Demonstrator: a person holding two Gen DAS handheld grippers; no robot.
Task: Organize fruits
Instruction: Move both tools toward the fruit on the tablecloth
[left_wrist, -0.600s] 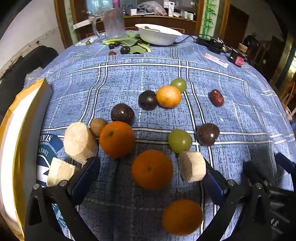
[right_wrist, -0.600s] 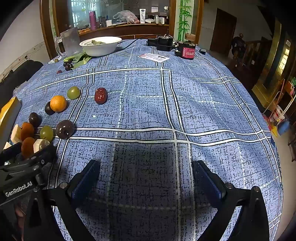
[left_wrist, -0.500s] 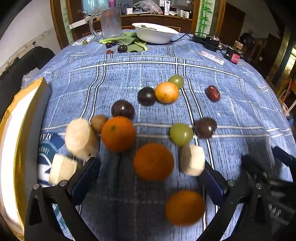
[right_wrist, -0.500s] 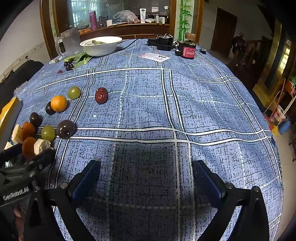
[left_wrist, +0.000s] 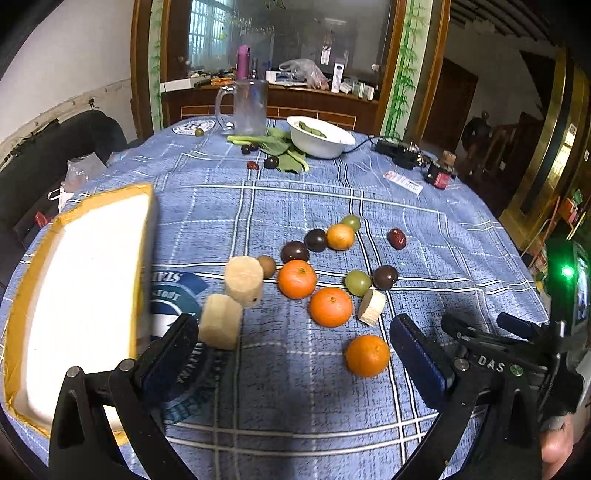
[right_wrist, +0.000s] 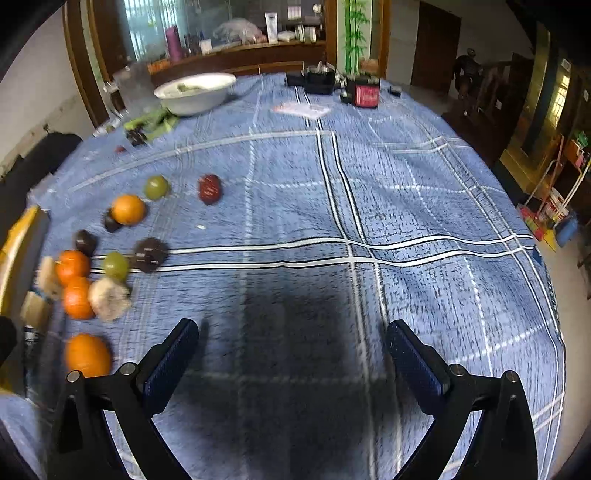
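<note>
Left gripper (left_wrist: 293, 363) spread wide, empty, above blue checked surface (left_wrist: 314, 417). Nearest orange (left_wrist: 367, 355) at 1 o'clock; yellow-rimmed box (left_wrist: 79, 291) at 9 o'clock.

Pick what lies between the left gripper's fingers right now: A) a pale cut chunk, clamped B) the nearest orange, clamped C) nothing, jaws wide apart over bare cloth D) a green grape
C: the left gripper stands wide open over the blue tablecloth; the nearest orange sits on the cloth toward the right finger, and the pale chunk lies beyond the left fingertip.
</note>
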